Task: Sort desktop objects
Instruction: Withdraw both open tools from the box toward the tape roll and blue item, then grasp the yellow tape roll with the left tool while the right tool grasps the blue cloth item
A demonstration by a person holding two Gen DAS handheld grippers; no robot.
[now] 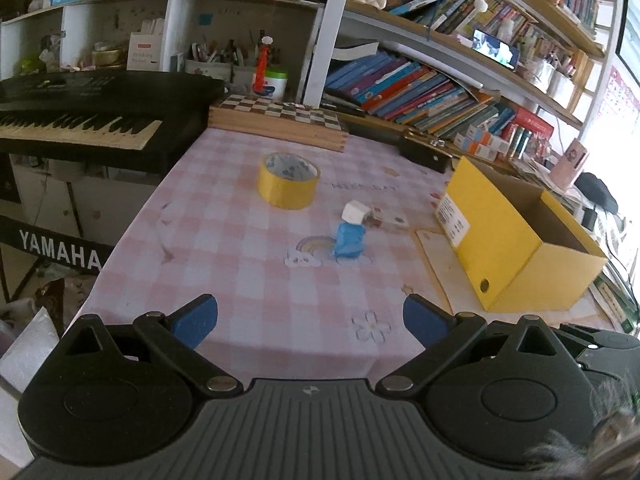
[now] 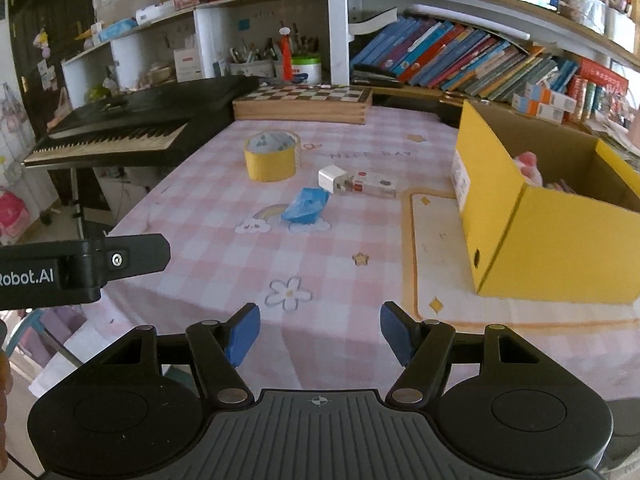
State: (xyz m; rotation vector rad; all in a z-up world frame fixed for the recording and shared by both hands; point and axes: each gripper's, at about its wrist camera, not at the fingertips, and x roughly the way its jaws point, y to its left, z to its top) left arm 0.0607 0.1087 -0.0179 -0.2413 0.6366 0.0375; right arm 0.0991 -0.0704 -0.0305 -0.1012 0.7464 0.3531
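I held both grippers over the near edge of the pink checked surface (image 2: 224,216), the left gripper (image 1: 310,322) and the right gripper (image 2: 320,334) with fingers spread and empty. The yellow tape roll (image 2: 271,159), blue wrapper (image 2: 306,211) and white charger (image 2: 332,179) lay left of the yellow box (image 2: 560,248).

Black tongs (image 2: 320,334), blue pads (image 2: 242,334), ribbed grey housing, silver pivot screws.
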